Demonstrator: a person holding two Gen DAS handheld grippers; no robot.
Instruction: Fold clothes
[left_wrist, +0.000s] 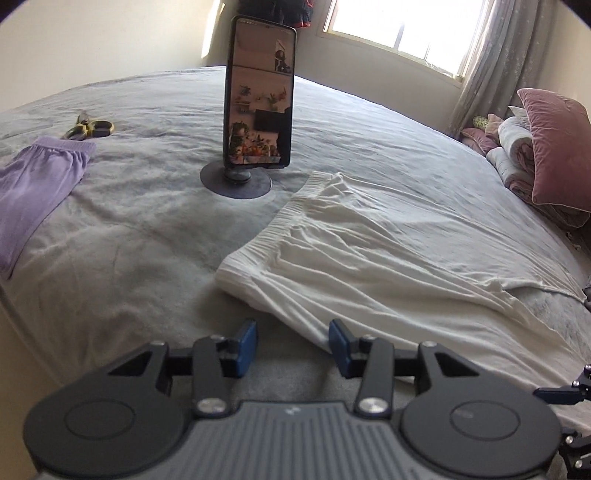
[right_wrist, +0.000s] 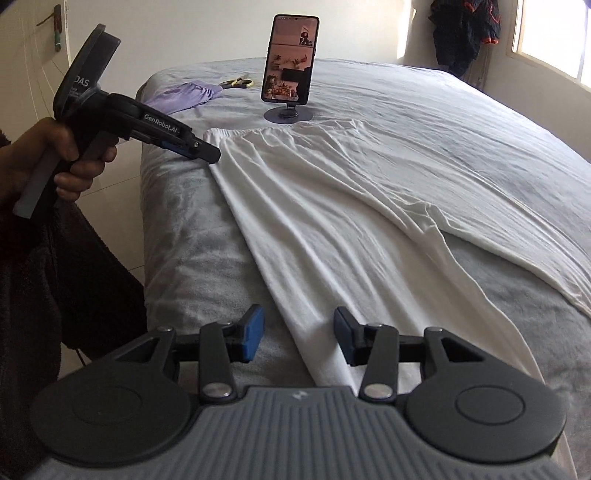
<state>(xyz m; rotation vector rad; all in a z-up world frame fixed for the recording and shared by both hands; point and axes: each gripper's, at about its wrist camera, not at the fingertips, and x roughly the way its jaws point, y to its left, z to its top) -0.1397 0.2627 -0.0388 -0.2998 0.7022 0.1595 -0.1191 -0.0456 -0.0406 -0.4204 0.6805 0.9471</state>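
Right wrist view: white garment (right_wrist: 332, 206) flat on bed (right_wrist: 461, 122)

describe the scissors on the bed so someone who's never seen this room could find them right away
Start at the phone standing upright on its round stand mid-bed. To its left a lilac garment lies near the bed's edge. The scissors rest just past its waistband: small, yellow-handled, the only hard tool on the grey sheet.
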